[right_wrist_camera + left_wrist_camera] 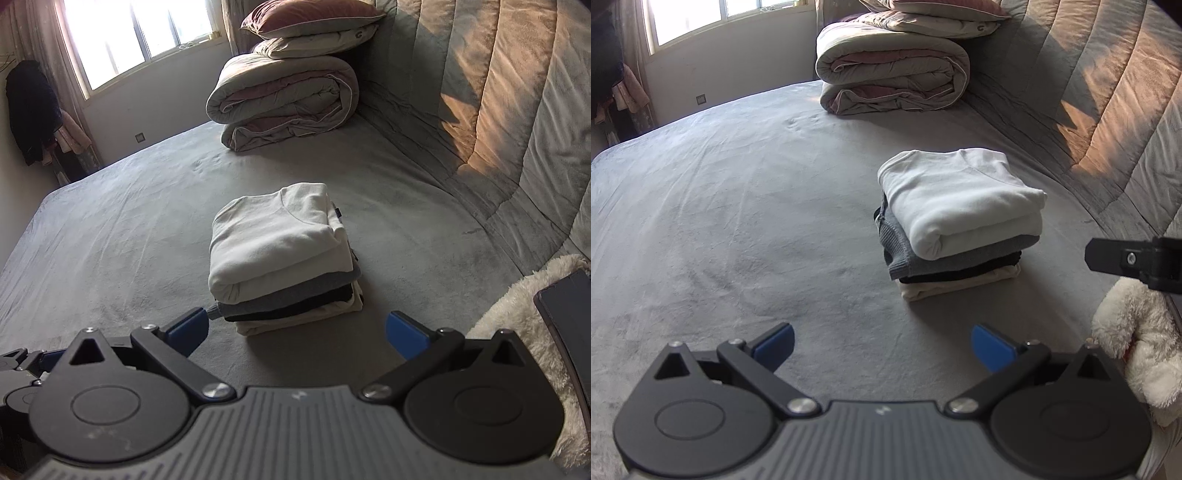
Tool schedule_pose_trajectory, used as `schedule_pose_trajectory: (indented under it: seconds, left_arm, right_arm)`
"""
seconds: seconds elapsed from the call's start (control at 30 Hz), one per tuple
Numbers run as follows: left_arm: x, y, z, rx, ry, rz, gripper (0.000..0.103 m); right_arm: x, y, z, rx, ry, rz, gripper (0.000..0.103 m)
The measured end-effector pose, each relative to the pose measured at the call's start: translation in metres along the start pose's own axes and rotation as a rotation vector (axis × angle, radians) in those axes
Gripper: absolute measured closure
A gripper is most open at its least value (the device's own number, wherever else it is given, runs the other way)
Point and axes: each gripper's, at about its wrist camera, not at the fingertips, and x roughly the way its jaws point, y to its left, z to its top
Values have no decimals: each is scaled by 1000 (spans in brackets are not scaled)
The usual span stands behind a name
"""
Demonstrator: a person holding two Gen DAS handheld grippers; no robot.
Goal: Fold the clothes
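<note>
A stack of folded clothes [955, 225] lies on the grey bed [738, 206]: a white sweatshirt [277, 240] on top, then grey, black and cream pieces below. My left gripper [882, 345] hovers over the bedsheet, near and to the left of the stack, jaws wide apart with nothing between the blue pads. My right gripper [297, 330] stands just short of the stack's front edge, also open and empty. One finger of the right gripper [1123, 260] shows at the right edge of the left wrist view.
A rolled duvet [284, 99] with pillows [314, 22] on top sits at the far end by the quilted headboard [498, 110]. A fluffy white soft toy [1137, 343] and a dark phone-like slab [569, 321] lie at the right. Window and hanging clothes [33, 110] at far left.
</note>
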Motion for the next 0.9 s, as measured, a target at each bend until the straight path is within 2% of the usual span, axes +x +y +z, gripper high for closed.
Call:
schedule_pose_trajectory:
  seconds: [0.33, 0.9]
  left_arm:
    - [-8, -4, -3, -20, 23, -50, 1]
    - [-22, -14, -5, 5, 29, -54, 0]
  right_arm:
    - [-14, 1, -4, 18, 33, -1, 0]
    - [-34, 0, -2, 5, 20, -23, 0]
